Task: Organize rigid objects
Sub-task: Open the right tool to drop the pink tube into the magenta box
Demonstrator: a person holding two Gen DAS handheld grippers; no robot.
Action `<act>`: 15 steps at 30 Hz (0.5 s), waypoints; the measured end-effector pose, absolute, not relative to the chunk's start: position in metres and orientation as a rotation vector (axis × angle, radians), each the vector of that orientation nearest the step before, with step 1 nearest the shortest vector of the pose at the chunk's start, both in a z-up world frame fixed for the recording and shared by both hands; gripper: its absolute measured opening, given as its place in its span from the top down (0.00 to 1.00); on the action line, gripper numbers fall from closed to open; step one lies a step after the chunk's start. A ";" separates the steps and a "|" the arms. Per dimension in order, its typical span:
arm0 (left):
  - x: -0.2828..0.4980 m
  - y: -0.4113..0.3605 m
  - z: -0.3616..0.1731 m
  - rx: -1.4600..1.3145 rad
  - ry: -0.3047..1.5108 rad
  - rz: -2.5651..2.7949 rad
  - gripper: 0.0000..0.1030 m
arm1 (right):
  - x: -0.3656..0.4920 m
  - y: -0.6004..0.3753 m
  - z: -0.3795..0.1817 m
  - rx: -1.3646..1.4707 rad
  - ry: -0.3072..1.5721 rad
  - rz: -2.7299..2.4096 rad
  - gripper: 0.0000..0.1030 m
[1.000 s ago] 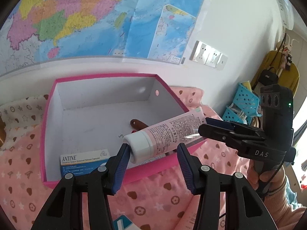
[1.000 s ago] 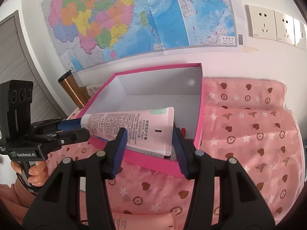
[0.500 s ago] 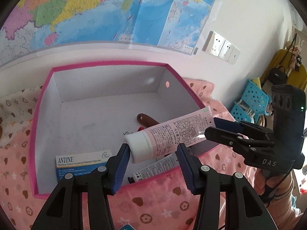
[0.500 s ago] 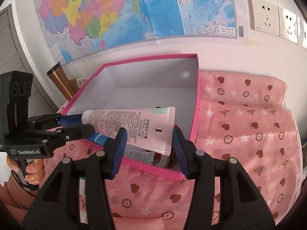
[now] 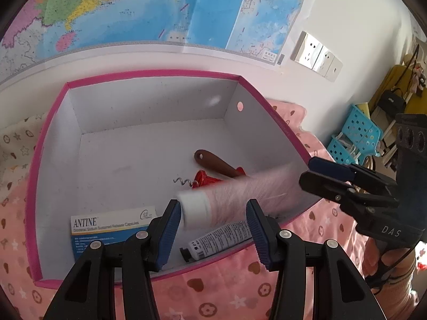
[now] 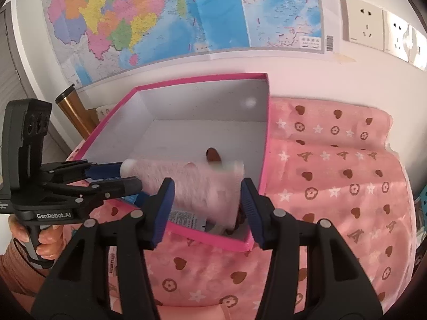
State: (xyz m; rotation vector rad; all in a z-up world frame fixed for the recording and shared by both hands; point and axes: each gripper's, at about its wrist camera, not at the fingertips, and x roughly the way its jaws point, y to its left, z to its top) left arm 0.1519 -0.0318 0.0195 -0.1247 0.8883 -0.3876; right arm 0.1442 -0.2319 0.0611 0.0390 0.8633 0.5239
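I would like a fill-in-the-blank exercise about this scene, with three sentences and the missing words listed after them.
1. The rim of the open box is coloured ____.
2. The pink tube, blurred in both views, has a cap of ____ colour.
3. On the wall above the box hangs a large ____.

Missing words: pink; white; map
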 end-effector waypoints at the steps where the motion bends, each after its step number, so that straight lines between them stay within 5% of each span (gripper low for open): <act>1: 0.151 -0.032 0.019 -0.123 0.888 -0.391 0.51 | 0.143 -0.233 0.062 0.041 0.858 0.522 0.48; 15: 0.126 -0.024 0.032 -0.100 0.807 -0.380 0.51 | 0.125 -0.247 0.067 0.085 0.831 0.545 0.48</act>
